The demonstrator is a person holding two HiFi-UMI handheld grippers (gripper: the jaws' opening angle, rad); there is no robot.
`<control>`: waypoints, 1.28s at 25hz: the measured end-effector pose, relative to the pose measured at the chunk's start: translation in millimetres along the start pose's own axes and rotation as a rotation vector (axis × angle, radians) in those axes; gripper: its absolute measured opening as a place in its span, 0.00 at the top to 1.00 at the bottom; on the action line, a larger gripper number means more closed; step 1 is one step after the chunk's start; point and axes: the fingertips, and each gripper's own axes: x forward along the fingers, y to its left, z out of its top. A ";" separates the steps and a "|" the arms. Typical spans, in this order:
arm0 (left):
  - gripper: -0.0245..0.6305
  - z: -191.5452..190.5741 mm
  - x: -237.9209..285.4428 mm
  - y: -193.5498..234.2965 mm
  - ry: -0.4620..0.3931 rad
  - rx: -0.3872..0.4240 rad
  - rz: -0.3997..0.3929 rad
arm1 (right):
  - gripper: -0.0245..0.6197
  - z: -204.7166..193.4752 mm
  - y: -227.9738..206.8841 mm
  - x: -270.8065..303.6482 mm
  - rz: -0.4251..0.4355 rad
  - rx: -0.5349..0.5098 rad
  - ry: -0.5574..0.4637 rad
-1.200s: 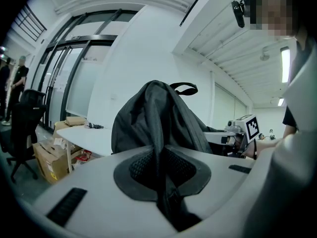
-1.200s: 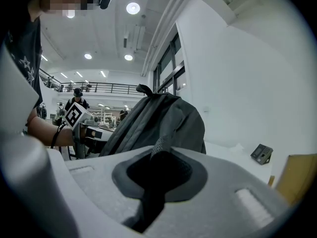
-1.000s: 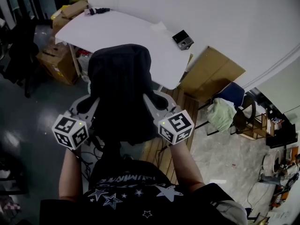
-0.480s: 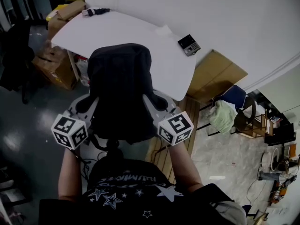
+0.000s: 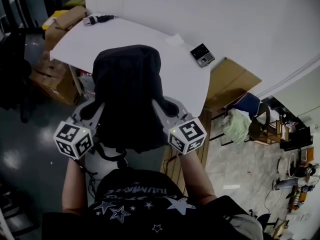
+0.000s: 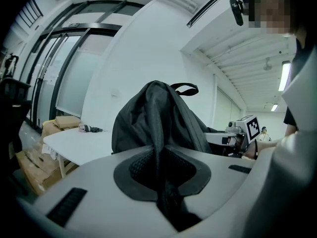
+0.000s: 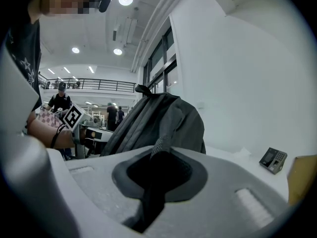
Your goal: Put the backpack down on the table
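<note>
A black backpack (image 5: 127, 91) hangs in the air between my two grippers, its far end over the near edge of the white table (image 5: 125, 39). My left gripper (image 5: 96, 115) is shut on the backpack's left side; in the left gripper view the fabric (image 6: 158, 128) is pinched between the jaws. My right gripper (image 5: 161, 110) is shut on the right side, and the right gripper view shows the grey cloth (image 7: 161, 148) caught in the jaws. The backpack's top handle (image 6: 184, 88) stands up.
On the table lie a small black device (image 5: 202, 55) at the right, a dark tool (image 5: 97, 19) at the far left corner and a white paper (image 5: 175, 38). Cardboard boxes (image 5: 47, 76) stand left of the table, a cardboard sheet (image 5: 230, 84) and a chair with cloth (image 5: 240, 121) to the right.
Both grippers have carried the backpack forward towards the table; the table now lies closer and further under the bag. The jaws stayed closed on it.
</note>
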 end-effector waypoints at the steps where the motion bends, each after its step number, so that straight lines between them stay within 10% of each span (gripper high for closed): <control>1: 0.89 1.9 1.7 7.0 -0.001 0.002 -0.007 | 0.92 0.8 -0.1 6.5 -0.008 0.001 0.000; 21: 0.89 27.9 30.8 76.0 -0.010 0.036 -0.054 | 0.91 13.3 -15.8 76.4 -0.061 -0.004 -0.016; 32: 0.89 64.7 114.5 86.8 -0.036 0.023 0.028 | 0.91 31.8 -112.9 116.5 0.039 -0.024 -0.045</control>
